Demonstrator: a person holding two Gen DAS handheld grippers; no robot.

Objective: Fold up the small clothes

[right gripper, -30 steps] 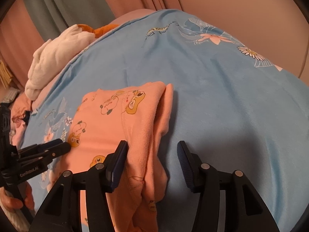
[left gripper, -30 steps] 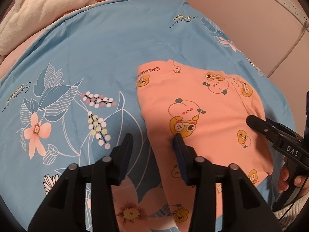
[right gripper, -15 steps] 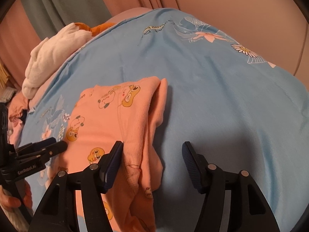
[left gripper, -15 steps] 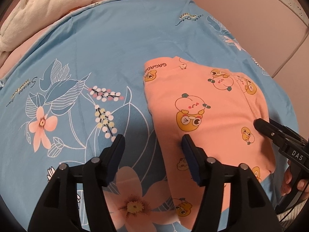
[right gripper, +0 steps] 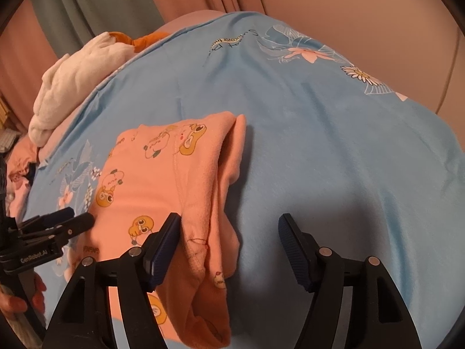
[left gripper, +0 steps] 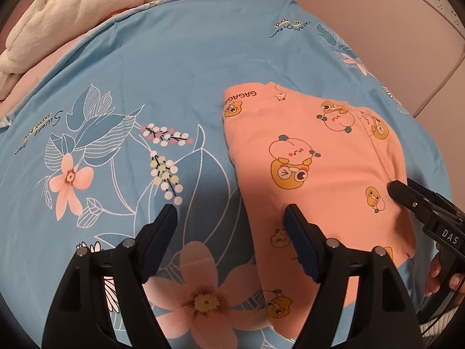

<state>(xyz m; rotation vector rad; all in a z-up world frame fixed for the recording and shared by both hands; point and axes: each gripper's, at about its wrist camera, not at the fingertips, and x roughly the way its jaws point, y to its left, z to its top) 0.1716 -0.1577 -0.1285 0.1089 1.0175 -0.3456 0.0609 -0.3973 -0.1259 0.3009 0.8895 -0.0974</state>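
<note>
A small peach-pink garment printed with cartoon peaches and frogs lies folded on a blue floral bedsheet. My left gripper hovers over the garment's left edge; its jaws are opening, and neither pad presses the cloth. In the right wrist view the same garment shows its thick folded right edge. My right gripper straddles that edge, jaws opening, pads clear of the fabric. Each gripper's tips show in the other's view: the right gripper, the left gripper.
A white plush toy with an orange part lies at the bed's far left corner. A padded pink wall with a power strip borders the far side. Curtains hang behind. A person's fingers hold the right tool.
Both grippers' jaws have spread wider over the last second, letting go of the garment's edges. The garment lies still on the sheet; both hands have stayed roughly in place.
</note>
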